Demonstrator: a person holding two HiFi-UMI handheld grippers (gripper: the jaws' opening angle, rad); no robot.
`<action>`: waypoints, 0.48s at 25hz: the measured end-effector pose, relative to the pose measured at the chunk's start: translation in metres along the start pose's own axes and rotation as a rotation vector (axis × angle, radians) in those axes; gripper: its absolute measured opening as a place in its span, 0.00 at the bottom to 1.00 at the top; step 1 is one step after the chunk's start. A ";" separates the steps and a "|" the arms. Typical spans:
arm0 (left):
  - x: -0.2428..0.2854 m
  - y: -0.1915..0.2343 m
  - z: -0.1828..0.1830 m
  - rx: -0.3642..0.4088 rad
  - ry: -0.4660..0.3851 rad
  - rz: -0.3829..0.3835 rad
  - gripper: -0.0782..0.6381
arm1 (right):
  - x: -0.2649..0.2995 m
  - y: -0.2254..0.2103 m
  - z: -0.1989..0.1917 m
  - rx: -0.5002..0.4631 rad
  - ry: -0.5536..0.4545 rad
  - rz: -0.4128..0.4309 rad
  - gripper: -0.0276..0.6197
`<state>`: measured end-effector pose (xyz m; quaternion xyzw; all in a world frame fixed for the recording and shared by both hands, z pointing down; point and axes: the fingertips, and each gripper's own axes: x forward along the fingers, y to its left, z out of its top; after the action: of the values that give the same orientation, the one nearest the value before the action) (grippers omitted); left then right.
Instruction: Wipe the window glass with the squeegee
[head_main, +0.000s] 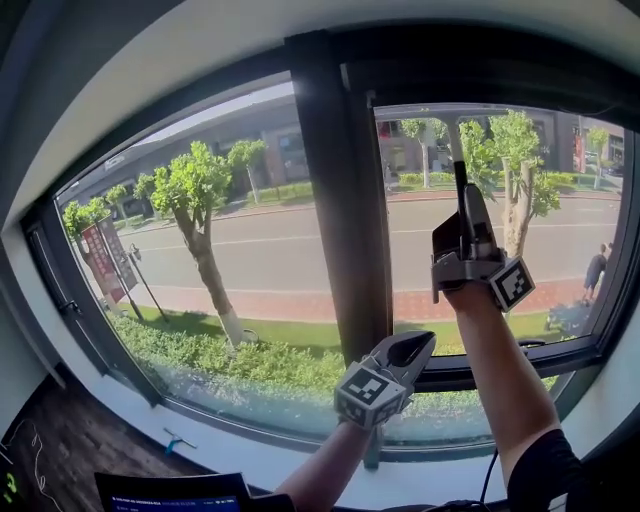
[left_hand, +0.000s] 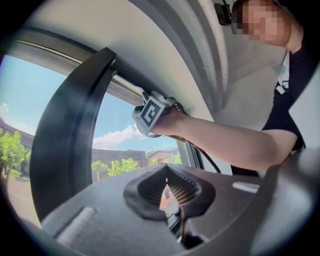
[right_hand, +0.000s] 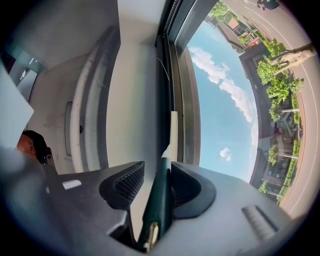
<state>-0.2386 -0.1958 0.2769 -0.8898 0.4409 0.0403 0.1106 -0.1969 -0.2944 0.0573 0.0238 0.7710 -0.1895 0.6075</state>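
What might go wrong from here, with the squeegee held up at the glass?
The squeegee sits to one side between the jaws of the right gripper, so it may twist or slip under pressure. Its head lies close beside the frame and could knock against it.

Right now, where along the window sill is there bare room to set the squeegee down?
The white sill under the left pane is bare between the small blue item and the left hand-held gripper. Near the centre post it is crowded by both arms, and the right hand-held gripper holds the squeegee up there.
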 end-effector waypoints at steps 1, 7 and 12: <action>-0.001 0.002 -0.001 0.001 0.001 0.002 0.11 | 0.004 -0.001 0.001 0.001 -0.004 0.007 0.31; -0.001 0.007 -0.006 -0.012 0.040 0.020 0.11 | 0.016 -0.012 0.007 0.005 -0.014 0.013 0.31; 0.001 0.013 -0.006 0.009 0.011 0.022 0.11 | 0.023 -0.016 0.005 -0.011 -0.001 0.019 0.31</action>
<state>-0.2491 -0.2055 0.2806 -0.8847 0.4513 0.0347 0.1120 -0.2025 -0.3156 0.0389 0.0278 0.7715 -0.1796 0.6097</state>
